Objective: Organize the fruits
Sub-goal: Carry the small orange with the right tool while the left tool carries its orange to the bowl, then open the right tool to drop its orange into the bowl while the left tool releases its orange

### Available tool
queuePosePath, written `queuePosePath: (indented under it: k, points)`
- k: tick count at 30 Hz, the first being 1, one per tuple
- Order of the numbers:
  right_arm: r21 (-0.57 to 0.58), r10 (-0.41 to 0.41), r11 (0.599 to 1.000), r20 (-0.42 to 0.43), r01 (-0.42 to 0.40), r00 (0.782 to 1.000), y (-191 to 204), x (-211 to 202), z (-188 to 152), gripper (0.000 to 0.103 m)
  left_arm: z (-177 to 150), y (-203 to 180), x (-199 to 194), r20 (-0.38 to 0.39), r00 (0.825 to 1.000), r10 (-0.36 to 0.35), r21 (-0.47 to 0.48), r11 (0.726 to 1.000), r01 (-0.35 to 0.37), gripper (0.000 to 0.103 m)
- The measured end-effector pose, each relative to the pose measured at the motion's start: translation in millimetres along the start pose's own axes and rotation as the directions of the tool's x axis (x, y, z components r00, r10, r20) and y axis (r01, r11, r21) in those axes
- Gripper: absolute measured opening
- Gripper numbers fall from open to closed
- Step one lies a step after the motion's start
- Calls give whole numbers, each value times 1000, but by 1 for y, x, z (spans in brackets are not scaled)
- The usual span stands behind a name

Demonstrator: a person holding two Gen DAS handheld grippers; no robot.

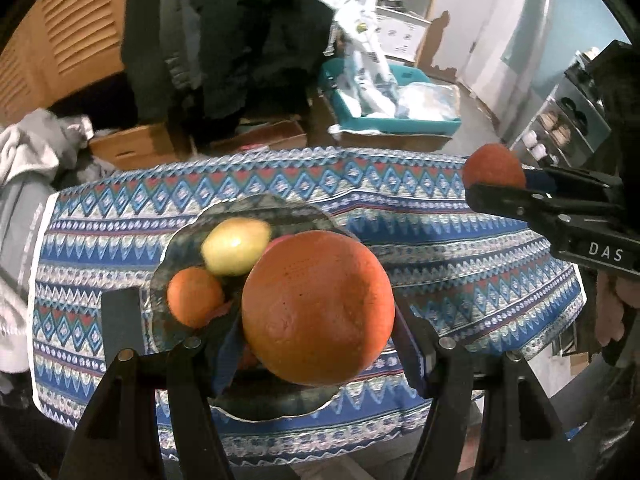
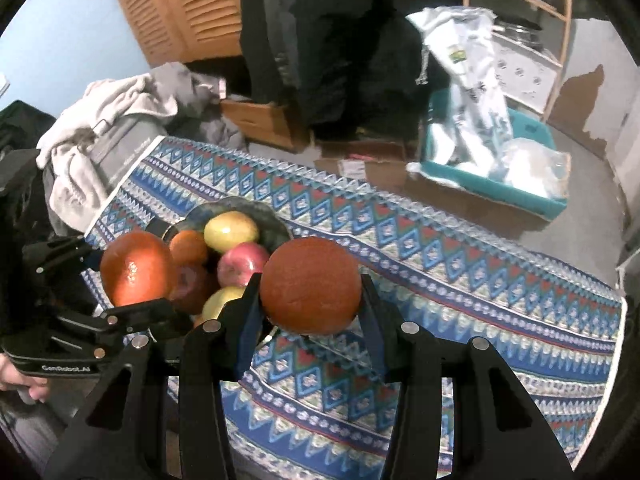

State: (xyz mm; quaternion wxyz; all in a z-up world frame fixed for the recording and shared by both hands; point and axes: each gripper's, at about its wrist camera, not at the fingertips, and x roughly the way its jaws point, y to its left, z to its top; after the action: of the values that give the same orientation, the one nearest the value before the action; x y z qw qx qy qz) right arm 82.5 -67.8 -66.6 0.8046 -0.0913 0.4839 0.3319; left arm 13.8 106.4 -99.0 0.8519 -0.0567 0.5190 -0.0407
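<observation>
My left gripper [image 1: 318,320] is shut on a large orange [image 1: 318,308] and holds it above a dark glass bowl [image 1: 256,208] on the patterned tablecloth. The bowl holds a yellow-green apple [image 1: 236,246] and a small orange [image 1: 194,296]. My right gripper [image 2: 310,292] is shut on another orange [image 2: 310,286], above the cloth just right of the bowl [image 2: 272,216]. The right wrist view shows a yellow apple [image 2: 230,230], a red apple [image 2: 242,264] and a small orange [image 2: 188,246] in the bowl, and the left gripper's orange [image 2: 136,272]. The right gripper's orange also shows in the left wrist view [image 1: 494,168].
The blue patterned tablecloth [image 2: 440,280] covers a small table. Beyond it are cardboard boxes [image 1: 136,146], a teal bin with plastic bags [image 2: 492,168], grey clothes [image 2: 112,120] at the left, and a person in dark clothes standing behind.
</observation>
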Motion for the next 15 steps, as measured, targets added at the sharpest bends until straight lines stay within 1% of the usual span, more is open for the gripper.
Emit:
queuePosePath:
  k: [4,9,15]
  points:
    - [-4,30,1000,-26,-31,999,12,19,7,45,-6,18,5,-16,1000,14,-30,999,-15,68]
    - [-20,49,999,-58,-50,997,26,41,13,45,-15,41,14,-39,999,34,-71,997,-37,68]
    - [-20,90,996,-105,-92,990,42,70,16,45,-23,60,24,-70,996,52,-111,992,-60,68]
